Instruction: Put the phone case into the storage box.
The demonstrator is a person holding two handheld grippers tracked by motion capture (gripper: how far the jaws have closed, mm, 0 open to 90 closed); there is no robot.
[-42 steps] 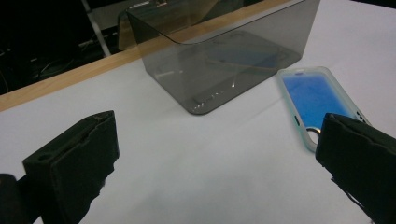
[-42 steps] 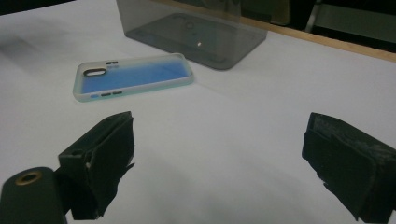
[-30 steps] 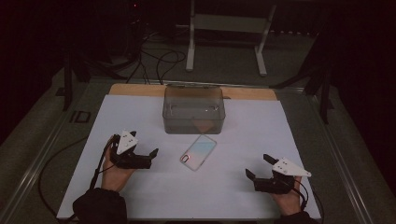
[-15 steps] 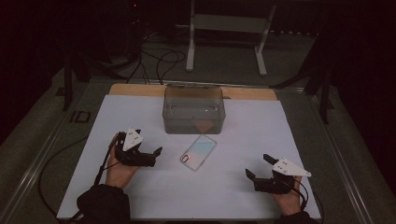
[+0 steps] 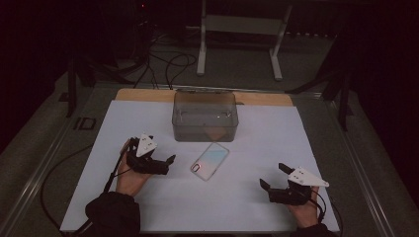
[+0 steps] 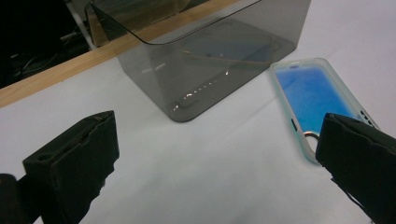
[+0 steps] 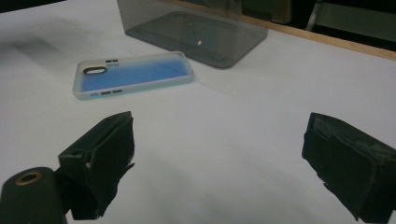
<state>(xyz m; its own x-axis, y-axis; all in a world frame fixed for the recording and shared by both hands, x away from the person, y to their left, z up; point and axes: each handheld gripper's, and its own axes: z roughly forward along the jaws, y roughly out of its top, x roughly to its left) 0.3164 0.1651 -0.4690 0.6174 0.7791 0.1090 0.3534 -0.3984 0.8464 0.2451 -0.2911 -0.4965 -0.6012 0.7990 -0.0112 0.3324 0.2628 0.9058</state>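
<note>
**A:** What do you see from the high view?

**B:** A white worktop point(image 5: 148, 207). A see-through grey box point(image 5: 205, 116) stands near the far edge. Just in front of it lies a phone case point(image 5: 210, 161), flat on the worktop. The left gripper point(image 5: 167, 164) is just beside the case, on its left. The right gripper point(image 5: 272, 178) is well apart from it, near the front right corner. Both have their fingers spread apart, and they hold nothing.

**A:** And the left gripper view?

**B:** The two black fingers point(image 6: 74, 158) stand wide apart. The phone case point(image 6: 313, 95) is blue inside with a pale, clear rim. One finger hides its near end, so I cannot tell if it touches. The box point(image 6: 210, 60) is open at the top.

**A:** And the right gripper view?

**B:** The fingers point(image 7: 100, 158) are wide apart here too. The phone case point(image 7: 135, 74) lies farther off, close by the box point(image 7: 196, 30).

**A:** How would the case feel?

**B:** I think it is light, thin and a bit bendy. The smooth rim may slip. Since it lies flat, I would pinch it across its two long sides, near the middle.
</note>
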